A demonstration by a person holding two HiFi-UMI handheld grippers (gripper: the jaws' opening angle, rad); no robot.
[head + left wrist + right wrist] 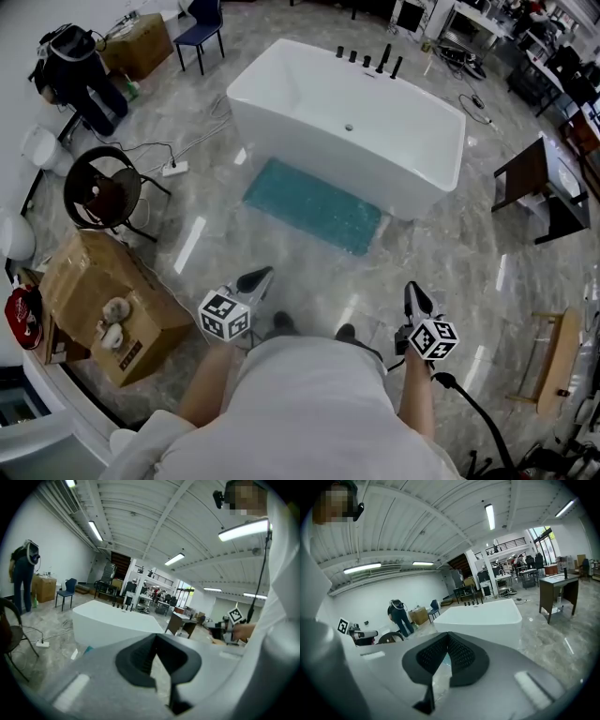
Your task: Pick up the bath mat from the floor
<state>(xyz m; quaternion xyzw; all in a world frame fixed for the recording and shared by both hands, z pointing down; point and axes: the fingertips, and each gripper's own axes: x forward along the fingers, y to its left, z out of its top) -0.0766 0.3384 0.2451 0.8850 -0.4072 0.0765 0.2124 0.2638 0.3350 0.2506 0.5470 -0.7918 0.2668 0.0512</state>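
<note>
The bath mat (pixel 314 204), a teal rectangle, lies flat on the floor (pixel 441 262), its far long edge just beside the near wall of the bathtub (pixel 281 89). Nothing touches it. The tub is white, and all I can see inside it is a small drain; a row of black fittings (pixel 367 60) stands on its far rim.

Both claws are near the person's body, well apart from the mat. The left claw (pixel 255 279) is closed with nothing between its jaws, and the right claw (pixel 415 298) is closed and empty too. Both point toward the tub.

To the near left sits a closed cardboard box (pixel 141 323) with two pale round things (pixel 111 319) lying on its top; what they are I cannot tell. Beyond it stands a round black chair (pixel 101 192), and a white power strip (pixel 174 169) lies on the floor with its cable trailing away. At the far left a person (pixel 80 75) stands by a second cardboard box (pixel 141 42) and a blue chair (pixel 202 33). To the right of the tub is a dark surface on legs (pixel 534 183).

The floor is glossy grey marble-look tile, catching streaks of ceiling light. Overhead are white beams and long strip lamps.
</note>
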